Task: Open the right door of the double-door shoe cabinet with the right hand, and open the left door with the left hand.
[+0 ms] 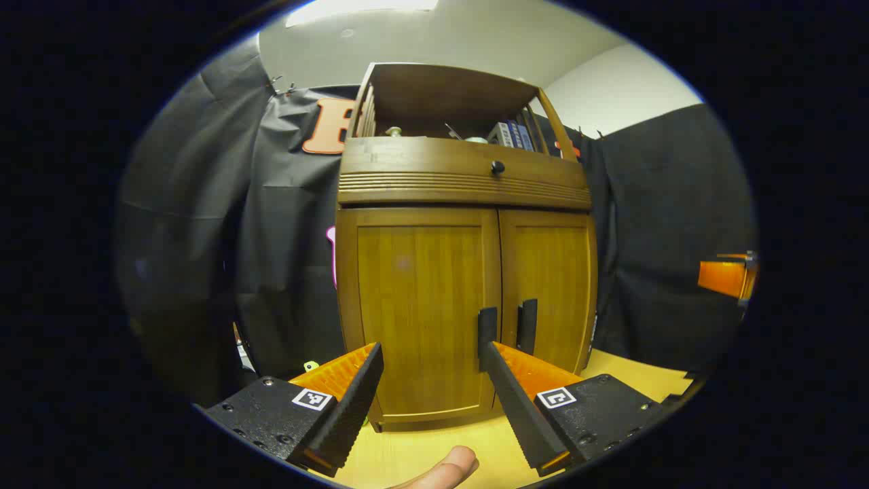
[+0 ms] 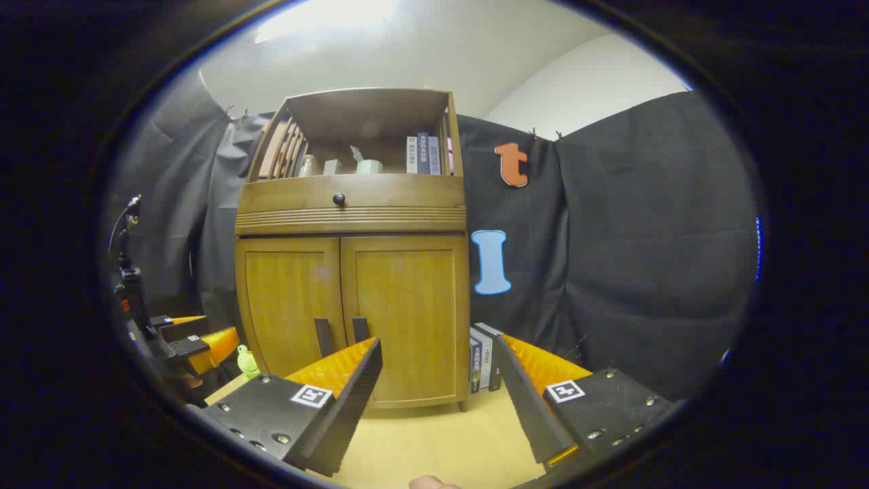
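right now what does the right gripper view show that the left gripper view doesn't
Right gripper view: books standing on the table against the cabinet's right side, a small green toy at its left, and the left gripper off to the left.

Left gripper view: a fingertip at the bottom edge, and the right gripper at the far right.

Both: the shoe cabinet with both doors closed, its two dark handles, the drawer knob, shelf books, and each view's own open fingers.

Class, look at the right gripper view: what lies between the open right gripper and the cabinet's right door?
Only bare tabletop lies between the right gripper and the right door; the books stand off to the cabinet's side.
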